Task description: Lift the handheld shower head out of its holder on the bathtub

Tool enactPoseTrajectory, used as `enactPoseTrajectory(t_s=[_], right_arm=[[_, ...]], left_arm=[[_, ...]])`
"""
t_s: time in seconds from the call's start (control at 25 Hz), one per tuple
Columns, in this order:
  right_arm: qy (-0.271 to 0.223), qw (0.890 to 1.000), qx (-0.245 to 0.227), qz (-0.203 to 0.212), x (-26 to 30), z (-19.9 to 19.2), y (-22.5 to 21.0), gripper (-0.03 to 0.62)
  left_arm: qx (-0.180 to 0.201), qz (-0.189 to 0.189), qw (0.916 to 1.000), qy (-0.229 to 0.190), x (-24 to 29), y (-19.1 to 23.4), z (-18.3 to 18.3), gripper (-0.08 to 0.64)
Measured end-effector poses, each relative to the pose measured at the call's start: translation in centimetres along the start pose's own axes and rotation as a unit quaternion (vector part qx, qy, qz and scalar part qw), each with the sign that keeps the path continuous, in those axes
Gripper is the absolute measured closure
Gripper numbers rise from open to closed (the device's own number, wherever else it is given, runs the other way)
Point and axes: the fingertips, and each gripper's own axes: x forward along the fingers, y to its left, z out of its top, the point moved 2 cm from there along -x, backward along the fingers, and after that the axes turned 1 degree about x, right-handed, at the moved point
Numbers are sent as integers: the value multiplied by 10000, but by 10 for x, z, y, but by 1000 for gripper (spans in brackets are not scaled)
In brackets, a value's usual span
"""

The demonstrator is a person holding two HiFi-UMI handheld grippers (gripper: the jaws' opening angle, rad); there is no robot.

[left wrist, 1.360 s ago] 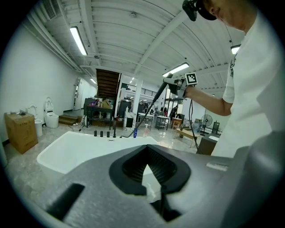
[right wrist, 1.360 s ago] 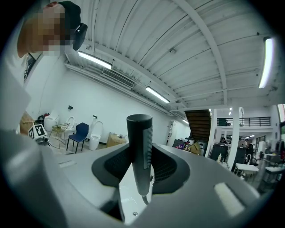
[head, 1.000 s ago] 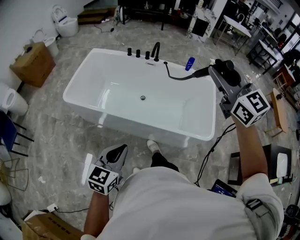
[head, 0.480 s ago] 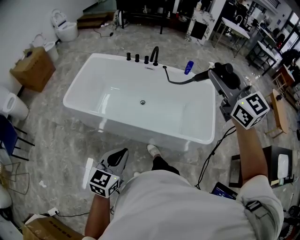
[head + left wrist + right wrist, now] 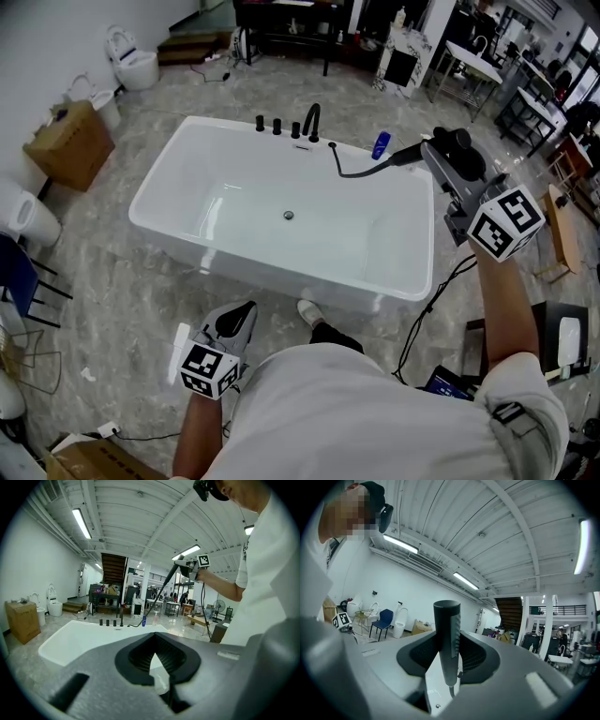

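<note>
The black handheld shower head (image 5: pixel 405 151) is lifted clear of the white bathtub (image 5: pixel 281 255), above its far right corner. My right gripper (image 5: pixel 427 150) is shut on it. In the right gripper view the shower head (image 5: pixel 446 634) stands upright between the pads. Its black hose (image 5: pixel 353 172) curves down to the tub's rim by the black faucet (image 5: pixel 310 119). My left gripper (image 5: pixel 245 310) hangs low beside my left hip, near the tub's front wall, shut with nothing in it. From the left gripper view, the right gripper (image 5: pixel 188 567) is held high over the bathtub (image 5: pixel 65 641).
A blue bottle (image 5: pixel 380 145) stands on the floor behind the tub's far right corner. Cardboard box (image 5: pixel 71 142) and toilets (image 5: pixel 136 62) are to the left. Cables (image 5: pixel 427 300) trail on the floor at the right, near a low board (image 5: pixel 555 323).
The head view has drifted slightly, so the tub sits a little lower in the picture. Both grippers and the shower head keep their places.
</note>
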Motion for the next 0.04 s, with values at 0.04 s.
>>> enactPoseTrajectory(t_s=[0.04], right_arm=[[-6, 10000, 0, 3, 1, 1, -2, 446]], left_arm=[[-5, 9, 10000, -4, 1, 1, 1, 554]])
